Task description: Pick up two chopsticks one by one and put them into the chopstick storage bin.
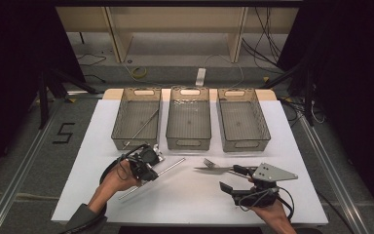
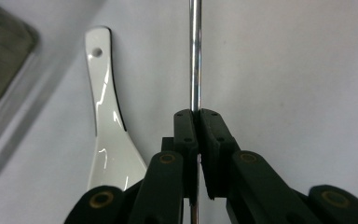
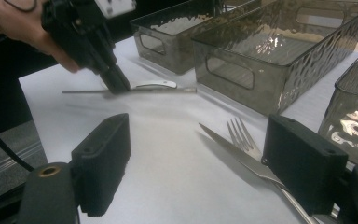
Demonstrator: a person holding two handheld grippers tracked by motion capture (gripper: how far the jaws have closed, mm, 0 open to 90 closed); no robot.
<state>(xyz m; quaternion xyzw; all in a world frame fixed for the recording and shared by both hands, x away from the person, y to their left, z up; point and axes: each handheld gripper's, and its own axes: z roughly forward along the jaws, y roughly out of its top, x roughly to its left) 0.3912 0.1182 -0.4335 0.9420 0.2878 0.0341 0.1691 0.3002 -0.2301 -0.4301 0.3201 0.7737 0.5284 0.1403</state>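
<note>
My left gripper (image 1: 145, 163) was black, its jaws square blocky pads with small screws and brass-ringed pivots on the links. My right gripper (image 1: 233, 179) was black too, topped by a grey three-cornered plate (image 1: 272, 172) with screw dots. Black cables looped off both. A dark grey sleeve (image 1: 80, 218) covered my left forearm.

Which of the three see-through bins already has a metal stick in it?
The left bin. A thin metal rod lies slanted inside it; the middle bin and right bin hold no rod.
</note>
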